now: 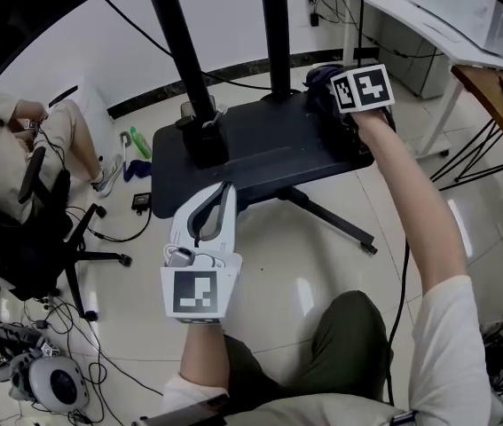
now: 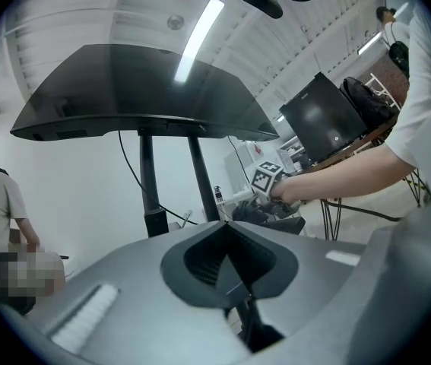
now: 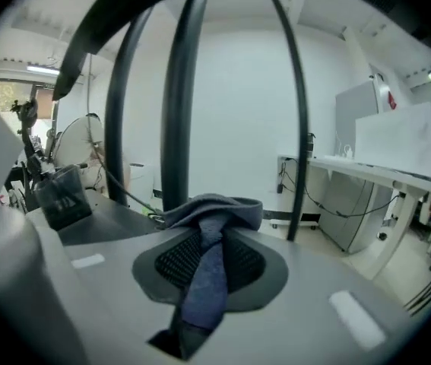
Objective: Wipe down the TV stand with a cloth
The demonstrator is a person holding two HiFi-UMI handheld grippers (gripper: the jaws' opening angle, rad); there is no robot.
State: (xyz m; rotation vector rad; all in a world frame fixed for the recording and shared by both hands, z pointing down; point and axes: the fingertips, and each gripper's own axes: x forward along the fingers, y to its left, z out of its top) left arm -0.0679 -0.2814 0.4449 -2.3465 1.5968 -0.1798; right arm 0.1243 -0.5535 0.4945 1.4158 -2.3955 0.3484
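The TV stand's black base lies on the tiled floor, with two black poles rising from it. My right gripper is at the base's far right corner, shut on a dark blue cloth. In the right gripper view the cloth hangs folded between the jaws of the right gripper, with the base just beyond. My left gripper hovers at the base's near edge, shut with nothing in it. In the left gripper view its jaws meet, and the dark TV screen looms overhead.
A person sits at the left beside a black office chair. A black leg of the stand juts toward the near right. A white desk and a wooden table stand at the right. Cables lie on the floor.
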